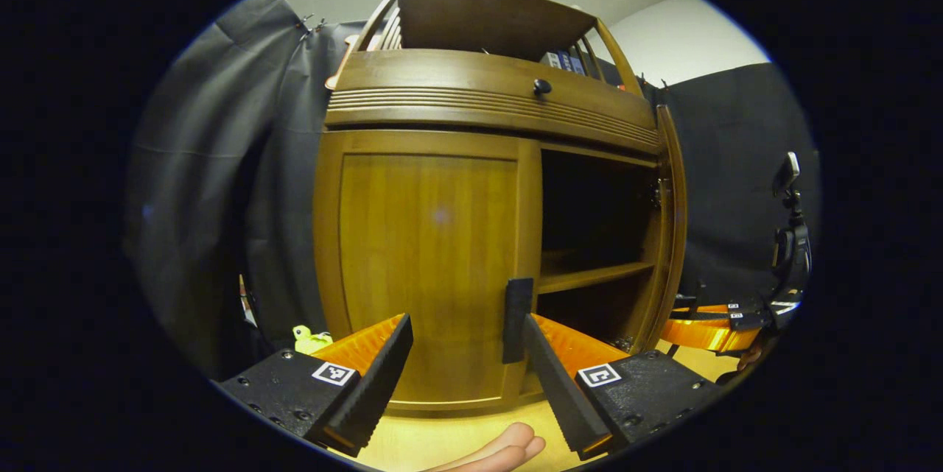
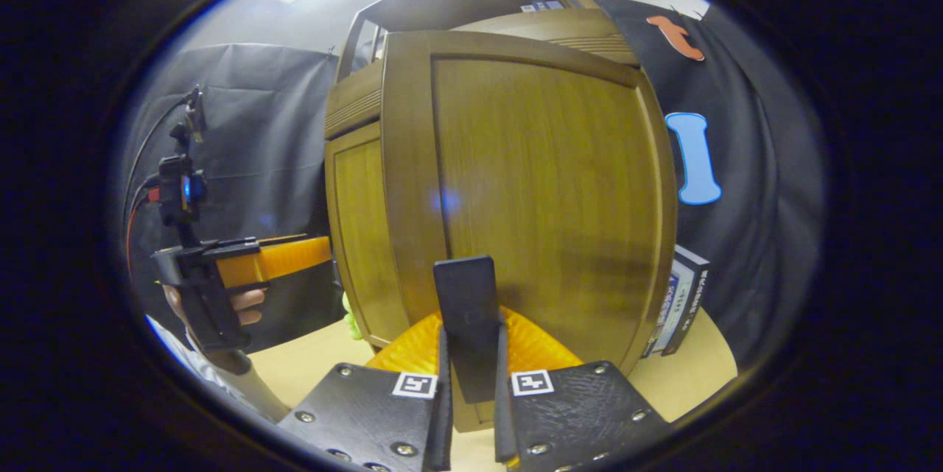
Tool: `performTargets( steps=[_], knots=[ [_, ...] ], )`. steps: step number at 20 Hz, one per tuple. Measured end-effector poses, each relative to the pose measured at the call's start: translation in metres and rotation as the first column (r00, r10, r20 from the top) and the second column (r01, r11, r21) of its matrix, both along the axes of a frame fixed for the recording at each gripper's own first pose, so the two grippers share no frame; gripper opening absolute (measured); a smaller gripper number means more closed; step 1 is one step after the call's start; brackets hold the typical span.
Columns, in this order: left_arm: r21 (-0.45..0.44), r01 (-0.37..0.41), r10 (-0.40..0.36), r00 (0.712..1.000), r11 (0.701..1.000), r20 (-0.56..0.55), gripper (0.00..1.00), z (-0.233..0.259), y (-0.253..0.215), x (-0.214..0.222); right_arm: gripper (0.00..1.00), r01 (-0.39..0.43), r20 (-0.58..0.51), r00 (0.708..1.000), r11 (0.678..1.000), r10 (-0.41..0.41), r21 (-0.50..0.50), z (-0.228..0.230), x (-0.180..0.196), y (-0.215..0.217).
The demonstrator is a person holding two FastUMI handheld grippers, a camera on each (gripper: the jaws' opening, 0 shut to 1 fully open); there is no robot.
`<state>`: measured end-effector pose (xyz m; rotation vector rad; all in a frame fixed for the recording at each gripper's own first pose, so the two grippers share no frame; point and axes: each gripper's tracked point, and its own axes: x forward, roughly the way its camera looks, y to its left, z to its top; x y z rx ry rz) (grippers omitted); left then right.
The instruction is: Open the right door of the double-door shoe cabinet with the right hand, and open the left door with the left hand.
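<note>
Your left claw gapes empty; the left door's handle, long axis upright, sits at 1 o'clock, just beyond; your right claw pinches the right door's handle, door swung out.

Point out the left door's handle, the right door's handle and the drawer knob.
left door's handle (image 1: 518, 319), left gripper view, mid-bar.
right door's handle (image 2: 468, 314), right gripper view, upper face.
drawer knob (image 1: 542, 86), left gripper view, its front.

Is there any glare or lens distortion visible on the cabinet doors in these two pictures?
Left gripper view: a faint pale flare spot on the closed left door, whose straight edges bow outward from the fisheye. Right gripper view: a small bluish flare on the open right door, which bulges like a barrel; both pictures stay sharp.
</note>
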<state>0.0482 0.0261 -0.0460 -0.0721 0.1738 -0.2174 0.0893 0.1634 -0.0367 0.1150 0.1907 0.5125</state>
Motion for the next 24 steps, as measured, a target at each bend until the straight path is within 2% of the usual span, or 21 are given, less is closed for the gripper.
performTargets(
  steps=[3,6,7,8,14,15,16,17,18,19,20,21,24],
  knots=[
    [0.017,-0.008,0.008,1.000,1.000,-0.008,0.94,-0.005,-0.007,0.002,0.23,0.000,-0.006,1.000,1.000,0.000,0.020,0.002,-0.014,-0.015],
    [0.048,-0.009,0.010,1.000,0.999,-0.008,0.94,-0.011,-0.016,0.004,0.22,0.019,0.014,1.000,1.000,-0.019,-0.005,0.003,-0.021,-0.028],
    [0.046,-0.004,0.004,1.000,0.999,-0.013,0.89,-0.014,-0.020,0.003,0.22,0.028,0.015,1.000,1.000,-0.028,-0.008,0.004,-0.023,-0.034],
    [0.040,-0.001,0.002,1.000,0.999,-0.015,0.94,-0.014,-0.023,0.004,0.22,0.035,0.010,0.999,0.999,-0.035,-0.010,0.004,-0.025,-0.041],
    [0.055,-0.016,0.017,1.000,0.998,-0.012,0.94,-0.019,-0.025,0.006,0.22,0.082,0.010,0.997,0.997,-0.082,-0.015,0.006,-0.038,-0.068],
    [0.052,-0.012,0.013,1.000,0.999,-0.014,0.89,-0.020,-0.027,0.006,0.22,0.094,0.008,0.996,0.995,-0.094,-0.018,0.005,-0.038,-0.073],
    [0.049,-0.004,0.005,1.000,0.999,-0.017,0.94,-0.021,-0.029,0.006,0.22,0.104,0.008,0.995,0.994,-0.104,-0.026,0.005,-0.040,-0.077],
    [0.048,0.002,-0.001,1.000,0.999,-0.017,0.89,-0.021,-0.032,0.006,0.22,0.116,0.013,0.993,0.993,-0.115,-0.037,0.006,-0.041,-0.081],
    [0.050,0.005,-0.005,1.000,0.999,-0.016,0.89,-0.021,-0.034,0.005,0.22,0.127,0.018,0.992,0.991,-0.126,-0.048,0.007,-0.042,-0.086],
    [0.055,0.007,-0.007,1.000,0.998,-0.010,0.94,-0.020,-0.035,0.005,0.22,0.140,0.027,0.990,0.988,-0.139,-0.062,0.007,-0.043,-0.091],
    [0.059,0.009,-0.009,1.000,0.998,-0.004,0.94,-0.019,-0.037,0.005,0.22,0.153,0.032,0.988,0.986,-0.151,-0.068,0.007,-0.044,-0.096],
    [0.060,0.012,-0.012,1.000,0.998,0.000,0.89,-0.019,-0.039,0.005,0.22,0.162,0.037,0.986,0.984,-0.160,-0.075,0.007,-0.045,-0.100],
    [0.072,0.032,-0.031,0.999,0.997,-0.007,0.94,-0.023,-0.047,0.002,0.22,0.216,0.046,0.976,0.972,-0.212,-0.096,0.005,-0.043,-0.118]
  ],
)
